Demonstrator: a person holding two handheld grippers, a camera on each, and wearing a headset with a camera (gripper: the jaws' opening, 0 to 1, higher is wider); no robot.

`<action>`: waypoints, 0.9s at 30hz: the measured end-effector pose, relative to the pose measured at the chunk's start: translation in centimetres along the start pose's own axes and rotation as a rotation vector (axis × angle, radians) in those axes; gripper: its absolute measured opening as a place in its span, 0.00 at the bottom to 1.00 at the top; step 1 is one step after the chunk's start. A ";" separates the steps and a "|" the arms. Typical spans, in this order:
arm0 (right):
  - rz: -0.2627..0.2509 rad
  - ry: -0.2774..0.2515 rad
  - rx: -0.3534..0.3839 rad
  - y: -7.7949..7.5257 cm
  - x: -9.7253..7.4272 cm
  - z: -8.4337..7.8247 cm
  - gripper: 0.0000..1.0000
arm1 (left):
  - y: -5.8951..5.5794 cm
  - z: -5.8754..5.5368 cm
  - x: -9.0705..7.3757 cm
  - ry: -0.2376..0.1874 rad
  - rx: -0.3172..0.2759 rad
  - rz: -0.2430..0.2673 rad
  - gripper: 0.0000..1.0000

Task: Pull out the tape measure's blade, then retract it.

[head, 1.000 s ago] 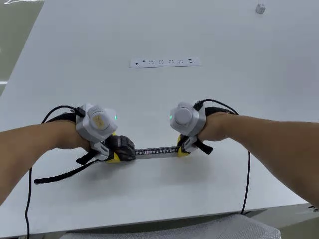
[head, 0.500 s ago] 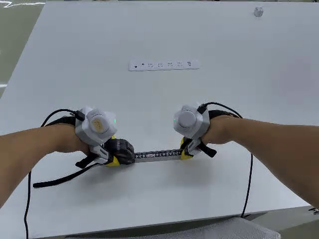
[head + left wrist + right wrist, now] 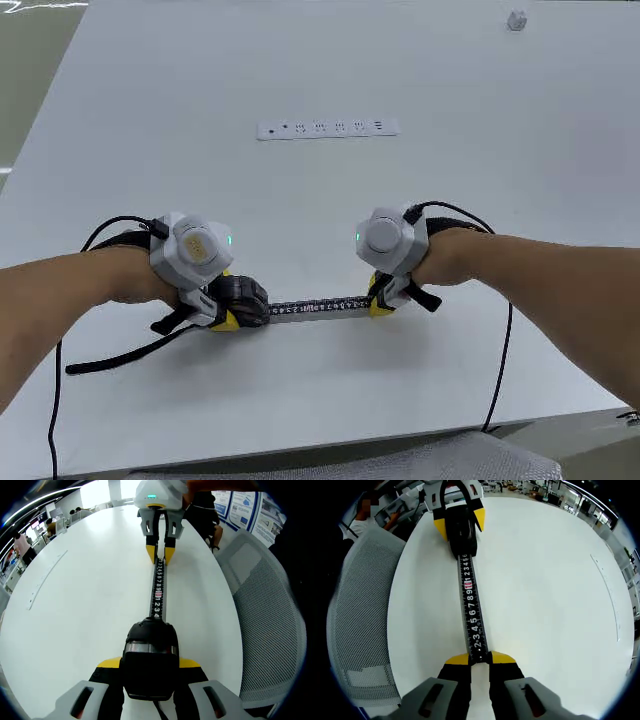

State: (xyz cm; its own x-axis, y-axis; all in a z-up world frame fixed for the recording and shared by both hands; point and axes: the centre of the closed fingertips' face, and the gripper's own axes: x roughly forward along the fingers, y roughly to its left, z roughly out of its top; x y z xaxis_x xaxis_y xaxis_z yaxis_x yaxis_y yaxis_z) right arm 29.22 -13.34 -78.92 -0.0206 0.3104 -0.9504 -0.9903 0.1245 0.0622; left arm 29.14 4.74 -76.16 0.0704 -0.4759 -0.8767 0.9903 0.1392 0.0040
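blade [image 3: 318, 306]: flat dark strip, white numerals, lying left-right along table [image 3: 320, 70]
case [image 3: 150, 660]: black, rounded
left gripper [image 3: 150, 663]: clamps case
right gripper [image 3: 480, 658]: pinches blade tip

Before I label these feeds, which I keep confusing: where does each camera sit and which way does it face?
Head view: on the headset, facing forward-down at the table; forearms, left gripper, right gripper show.
Left gripper view: on the left gripper, facing along the blade from the case toward the right gripper; own jaws below.
Right gripper view: the reverse, toward the left gripper; own jaws pinch the blade.
Shared: both gripper views show the blade.
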 end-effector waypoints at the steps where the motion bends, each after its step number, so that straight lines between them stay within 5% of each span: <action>1: 0.000 0.001 0.000 0.0 0.0 0.0 0.11 | 0.0 0.0 0.0 0.000 0.000 0.000 0.35; 27: -0.010 0.012 0.011 -0.1 -0.6 -1.7 0.11 | -0.2 0.0 0.0 0.000 -0.005 0.006 0.35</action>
State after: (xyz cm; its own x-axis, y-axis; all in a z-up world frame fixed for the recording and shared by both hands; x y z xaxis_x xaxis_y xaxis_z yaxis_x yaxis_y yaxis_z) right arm 29.10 -15.12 -78.91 -0.0124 0.2980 -0.9545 -0.9889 0.1378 0.0559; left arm 28.99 4.68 -76.15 0.0759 -0.4751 -0.8766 0.9892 0.1461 0.0065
